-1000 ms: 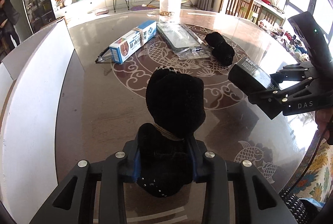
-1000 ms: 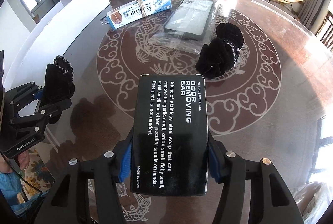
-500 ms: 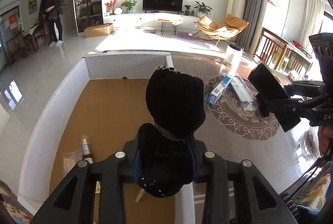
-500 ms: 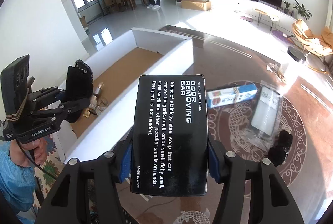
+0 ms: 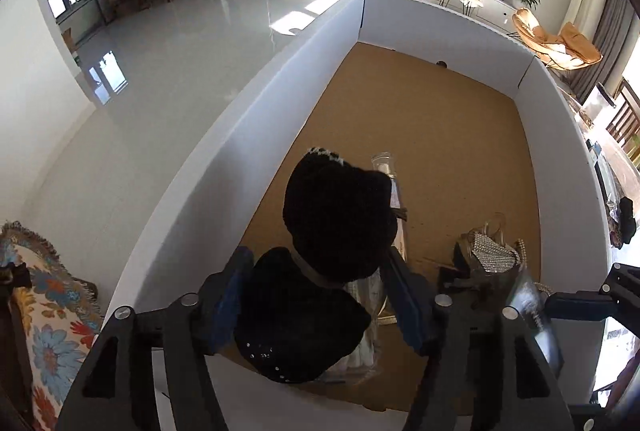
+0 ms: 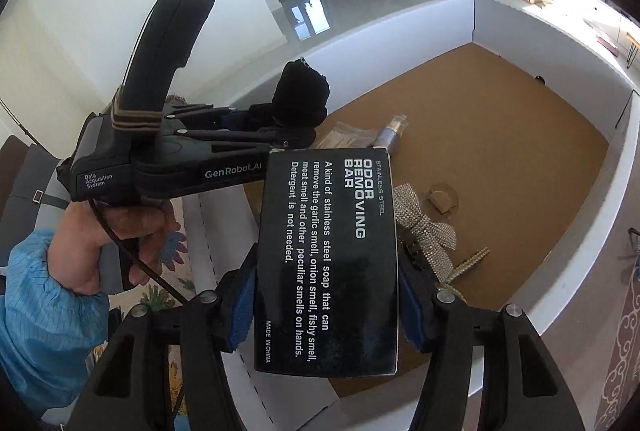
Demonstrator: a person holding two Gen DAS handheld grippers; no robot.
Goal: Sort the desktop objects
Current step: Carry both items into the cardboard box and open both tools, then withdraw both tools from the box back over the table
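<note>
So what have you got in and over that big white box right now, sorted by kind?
Black fuzzy hair accessory, held by the left gripper: 1
Black soap-bar box, held by the right gripper: 1
Rhinestone bow on the box floor: 1
Small bottle: 1
Clear plastic packets: 1 that I can make out
Total: 5

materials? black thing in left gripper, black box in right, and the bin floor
Black scrunchie: looks like fuzzy fabric, matte and light-absorbing, with small sparkly studs at its edge.
Black box: probably printed cardboard, satin; sharp flat edges, faint glare.
Bin: walls look like smooth white board or plastic; floor brown with fine speckle, likely cardboard or cork.
</note>
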